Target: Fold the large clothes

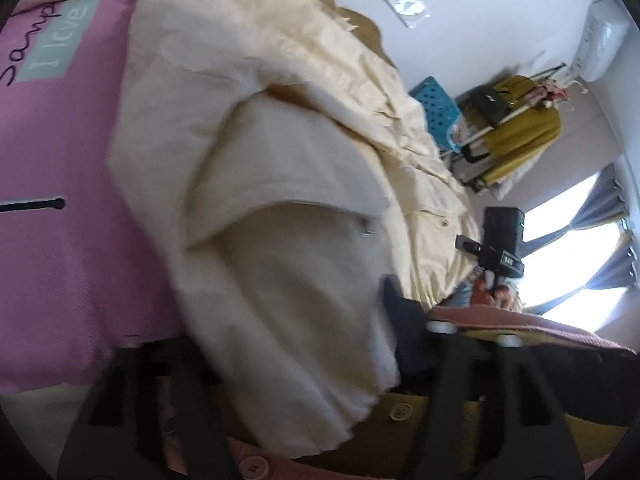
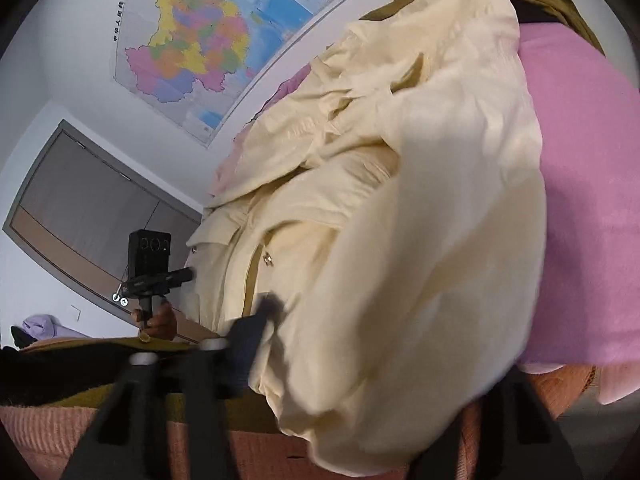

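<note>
A large cream jacket [image 1: 280,208] hangs between my two grippers, bunched and blurred, filling both views [image 2: 400,220]. My left gripper [image 1: 280,364] has cloth draped over the gap between its black fingers [image 1: 452,368], so I cannot see the tips meet. My right gripper [image 2: 360,360] is likewise covered by the cream cloth beside its finger [image 2: 244,344]. The right gripper shows in the left wrist view [image 1: 500,248] at the jacket's far edge, and the left one shows in the right wrist view [image 2: 152,268]. A pink garment [image 1: 60,200] with lettering lies behind the jacket.
Olive and salmon clothes [image 1: 400,412] lie under the grippers. A clothes rack with a mustard garment [image 1: 520,136] and a blue basket [image 1: 436,108] stand by the wall. A window with curtains [image 1: 580,248] is at right. A wall map [image 2: 208,40] hangs behind.
</note>
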Available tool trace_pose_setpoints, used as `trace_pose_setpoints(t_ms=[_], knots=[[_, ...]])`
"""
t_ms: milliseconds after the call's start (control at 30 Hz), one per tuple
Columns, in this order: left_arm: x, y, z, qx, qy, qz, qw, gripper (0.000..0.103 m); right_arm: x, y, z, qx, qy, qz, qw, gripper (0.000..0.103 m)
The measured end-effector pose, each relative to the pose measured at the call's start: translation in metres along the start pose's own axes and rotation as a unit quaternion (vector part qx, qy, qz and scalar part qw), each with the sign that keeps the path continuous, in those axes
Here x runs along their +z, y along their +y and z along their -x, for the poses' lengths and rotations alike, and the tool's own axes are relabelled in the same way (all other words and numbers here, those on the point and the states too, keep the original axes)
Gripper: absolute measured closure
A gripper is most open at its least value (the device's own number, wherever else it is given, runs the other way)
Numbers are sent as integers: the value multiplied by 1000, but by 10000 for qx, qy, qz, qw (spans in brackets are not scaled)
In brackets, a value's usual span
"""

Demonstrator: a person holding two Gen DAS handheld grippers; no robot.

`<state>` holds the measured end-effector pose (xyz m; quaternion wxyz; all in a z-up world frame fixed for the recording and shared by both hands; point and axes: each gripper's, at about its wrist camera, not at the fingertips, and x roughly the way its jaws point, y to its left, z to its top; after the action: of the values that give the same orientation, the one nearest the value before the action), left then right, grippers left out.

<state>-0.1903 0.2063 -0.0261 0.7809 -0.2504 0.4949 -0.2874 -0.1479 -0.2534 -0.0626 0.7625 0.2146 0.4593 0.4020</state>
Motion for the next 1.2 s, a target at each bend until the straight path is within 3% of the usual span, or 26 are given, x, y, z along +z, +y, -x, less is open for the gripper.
trace_pose_setpoints(t_ms=[67, 233, 633, 1200], knots=[[1, -2, 7, -2, -114, 14, 9999, 71, 1, 5, 7, 159, -151, 57, 9997, 78], [11, -23, 30, 2, -480, -282, 9984, 78, 18, 29, 28, 481, -604, 225, 9968, 84], [57, -43, 64, -83, -815, -285, 9962, 79, 77, 44, 62, 874, -1442, 174, 9855, 86], [162, -59, 74, 222, -833, -416, 9954, 79, 181, 41, 53, 730, -1752, -97, 9818, 86]])
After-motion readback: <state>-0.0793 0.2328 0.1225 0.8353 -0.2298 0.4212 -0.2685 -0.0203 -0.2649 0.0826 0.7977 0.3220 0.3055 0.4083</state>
